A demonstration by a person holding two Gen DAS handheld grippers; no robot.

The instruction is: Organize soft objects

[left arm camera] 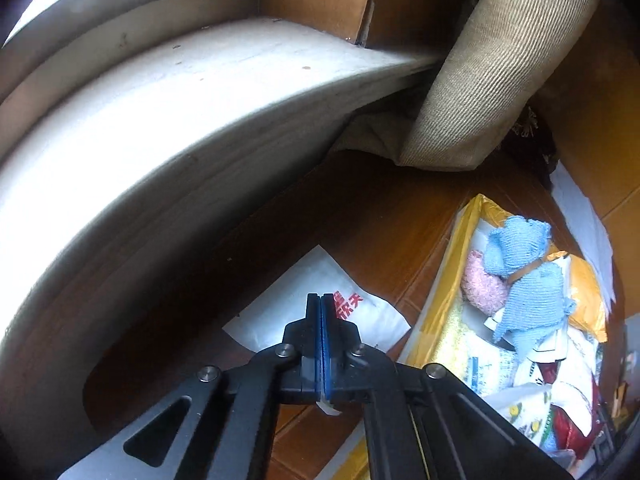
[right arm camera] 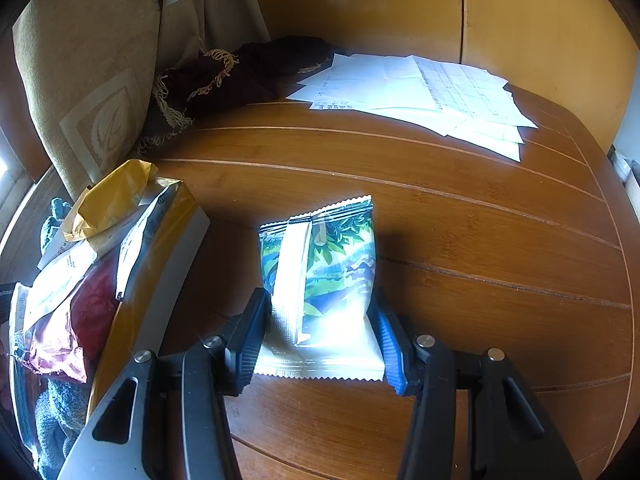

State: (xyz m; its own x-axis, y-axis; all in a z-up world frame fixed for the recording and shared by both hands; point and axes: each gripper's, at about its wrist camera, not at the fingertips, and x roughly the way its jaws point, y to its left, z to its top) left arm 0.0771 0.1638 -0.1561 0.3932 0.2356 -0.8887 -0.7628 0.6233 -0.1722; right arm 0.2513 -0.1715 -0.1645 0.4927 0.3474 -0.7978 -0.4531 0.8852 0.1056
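In the left wrist view, the left tool is clenched, its blue pads pressed flat together; a thin sliver of white shows beneath the pads at 6 o'clock, so it may pinch the edge of the flat white paper packet with red printing lying on the brown wooden worktop, though I cannot tell for sure. At 3 o'clock from that tool sits a yellow open-topped box piled with wrappers, a light blue knitted cloth and a pink fuzzy ball. A beige ribbed cushion leans at 1 o'clock.

In the right wrist view, the same yellow box lies at 9 o'clock, and loose white paper sheets rest at 1 o'clock, well apart. The right tool grasps a glossy green-and-silver foil snack pouch, one pad against each side near its lower sealed end, with the pouch rising from the worktop between them at the picture's centre.

The pouch looks light, air-puffed and slick, so it should yield and may slide under pressure. A gentle hold across the lower body, as now, or on the crimped seam seems safest; squeezing hard risks bursting it or crushing what is inside.
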